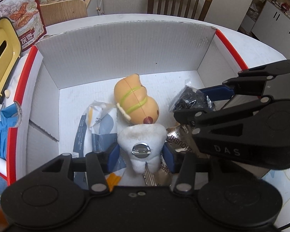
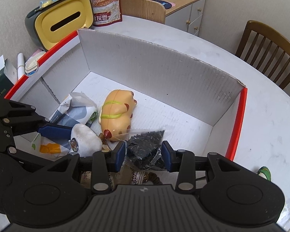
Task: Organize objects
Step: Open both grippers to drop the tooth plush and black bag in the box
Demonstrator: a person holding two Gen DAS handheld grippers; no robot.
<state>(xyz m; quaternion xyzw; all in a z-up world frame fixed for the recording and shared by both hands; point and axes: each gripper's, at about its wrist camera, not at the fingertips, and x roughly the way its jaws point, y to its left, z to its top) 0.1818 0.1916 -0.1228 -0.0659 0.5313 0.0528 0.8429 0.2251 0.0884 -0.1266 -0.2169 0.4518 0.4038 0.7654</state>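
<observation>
Both grippers work crowded together: left gripper [image 1: 140,154] pinches the plush tooth [image 1: 141,139]; right gripper [image 2: 143,154], jaws seemingly closing on the black-bits bag [image 2: 145,145], may collide.

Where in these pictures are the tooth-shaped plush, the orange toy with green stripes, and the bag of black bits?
tooth-shaped plush [image 1: 140,135], left wrist view, upper white body.
orange toy [image 2: 116,114], right wrist view, striped middle.
bag of black bits [image 2: 145,143], right wrist view, centre of dark contents.
</observation>
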